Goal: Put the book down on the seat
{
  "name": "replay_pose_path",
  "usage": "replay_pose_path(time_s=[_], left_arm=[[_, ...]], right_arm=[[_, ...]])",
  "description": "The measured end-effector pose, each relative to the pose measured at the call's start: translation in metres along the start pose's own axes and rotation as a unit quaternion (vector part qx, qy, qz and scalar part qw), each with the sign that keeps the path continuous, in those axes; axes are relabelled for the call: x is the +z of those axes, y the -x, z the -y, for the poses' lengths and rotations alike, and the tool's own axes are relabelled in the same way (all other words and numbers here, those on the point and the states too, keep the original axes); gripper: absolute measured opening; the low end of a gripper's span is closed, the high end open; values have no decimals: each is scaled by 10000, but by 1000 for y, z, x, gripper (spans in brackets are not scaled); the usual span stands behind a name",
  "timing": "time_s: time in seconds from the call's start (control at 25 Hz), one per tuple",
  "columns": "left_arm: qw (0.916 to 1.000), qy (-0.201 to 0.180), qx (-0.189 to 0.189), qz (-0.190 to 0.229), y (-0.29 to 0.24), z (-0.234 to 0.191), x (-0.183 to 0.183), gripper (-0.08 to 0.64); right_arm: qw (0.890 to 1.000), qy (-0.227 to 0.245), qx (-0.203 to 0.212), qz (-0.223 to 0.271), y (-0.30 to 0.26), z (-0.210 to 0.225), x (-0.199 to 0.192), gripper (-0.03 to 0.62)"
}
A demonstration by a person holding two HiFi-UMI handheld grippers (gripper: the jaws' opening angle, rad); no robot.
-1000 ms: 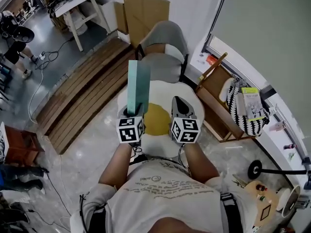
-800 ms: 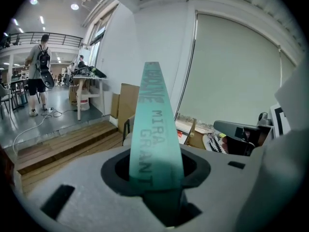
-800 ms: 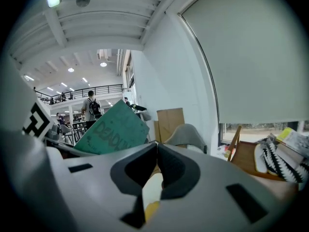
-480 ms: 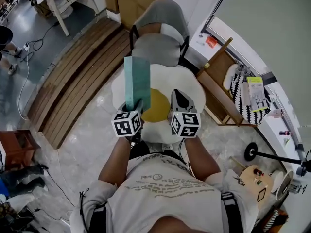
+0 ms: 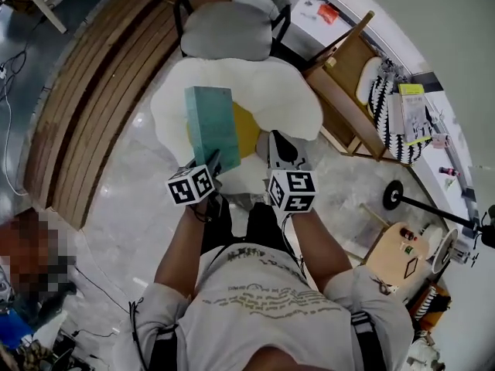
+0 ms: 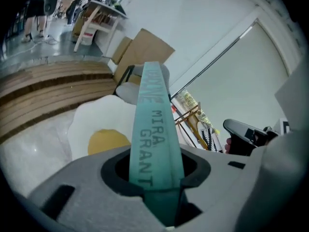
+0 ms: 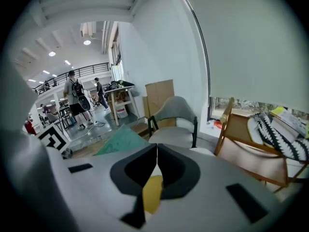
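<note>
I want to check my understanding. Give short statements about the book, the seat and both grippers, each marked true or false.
1. The left gripper grips the teal book. True.
2. The book lies flat on the egg-shaped seat. False: it is tilted up in the left gripper.
3. The right gripper holds a cup. False: its jaws are shut on nothing.
4. The seat has a yellow middle. True.
5. A grey chair stands beyond the seat. True.
</note>
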State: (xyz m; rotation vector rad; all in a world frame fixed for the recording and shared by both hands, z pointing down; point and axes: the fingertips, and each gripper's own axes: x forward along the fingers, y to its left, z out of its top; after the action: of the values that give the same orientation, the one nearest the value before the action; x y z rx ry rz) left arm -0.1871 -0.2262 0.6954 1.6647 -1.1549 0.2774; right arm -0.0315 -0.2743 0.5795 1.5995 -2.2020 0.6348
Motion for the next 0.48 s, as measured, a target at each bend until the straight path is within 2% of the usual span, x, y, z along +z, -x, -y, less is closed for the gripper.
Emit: replay_pose_path(time_s=[0.12, 0.24, 0.48], left_arm=[[9977, 594, -261, -199, -23, -10, -29, 164], [9919, 1083, -528, -399, -46, -19, -59, 164], [9733, 1872, -1043, -828, -97, -38, -118, 164]], right_arm=[[9998, -21, -96, -201, -4, 9, -27, 28], [9989, -48, -197, -423, -9, 19, -59, 28], [9960, -174, -275, -827, -17, 36, -128, 28]])
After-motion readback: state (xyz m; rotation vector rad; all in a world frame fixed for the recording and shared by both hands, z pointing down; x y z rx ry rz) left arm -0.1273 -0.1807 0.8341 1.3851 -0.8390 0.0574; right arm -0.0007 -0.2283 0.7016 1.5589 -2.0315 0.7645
